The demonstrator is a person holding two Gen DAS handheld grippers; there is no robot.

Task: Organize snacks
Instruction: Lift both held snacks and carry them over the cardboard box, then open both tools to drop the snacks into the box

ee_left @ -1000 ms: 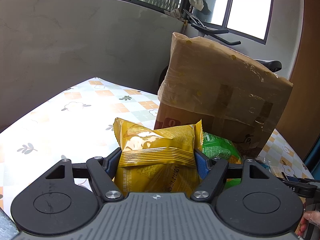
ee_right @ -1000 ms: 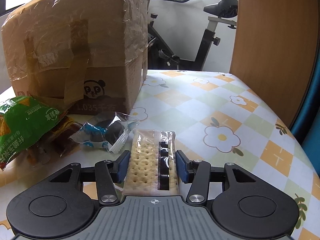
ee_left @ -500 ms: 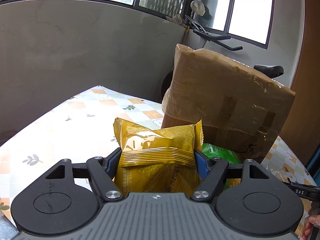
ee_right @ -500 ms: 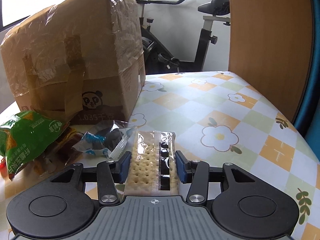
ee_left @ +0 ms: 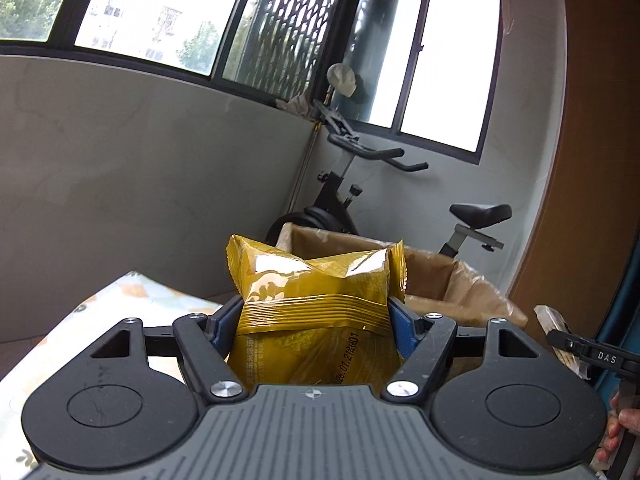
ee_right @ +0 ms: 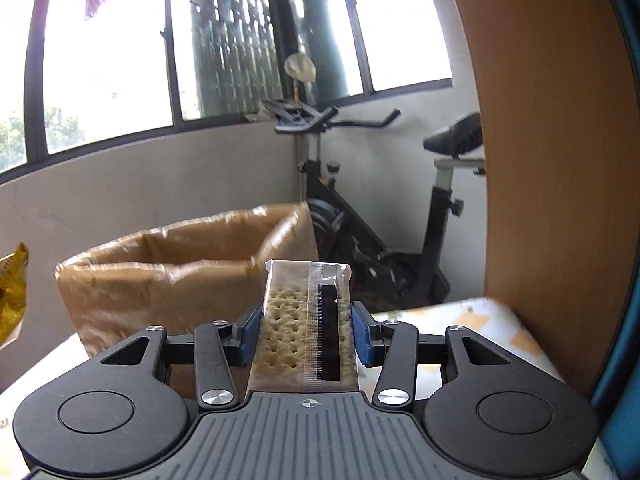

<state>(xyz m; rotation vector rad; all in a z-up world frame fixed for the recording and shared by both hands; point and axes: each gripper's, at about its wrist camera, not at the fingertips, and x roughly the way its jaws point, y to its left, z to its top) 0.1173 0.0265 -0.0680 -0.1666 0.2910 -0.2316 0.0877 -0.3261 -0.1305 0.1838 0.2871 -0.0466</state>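
Observation:
My left gripper is shut on a puffy yellow snack bag, held in the air in front of the open cardboard box. In the right wrist view my right gripper is shut on a clear pack of crackers, lifted level with the rim of the same box. The box's top is open and its brown inside shows. At the left wrist view's right edge the cracker pack and the right gripper's black arm appear. The yellow bag peeks in at the right wrist view's left edge.
The box stands on a table with a flower-patterned cloth. An exercise bike stands behind the table by the grey wall and windows. A wooden panel rises on the right. A person's fingers show at the lower right.
Both grippers have risen with their packs, from beside the box's taped wall to the height of its open top. The green bag and small wrapped snack on the table have dropped out of view.

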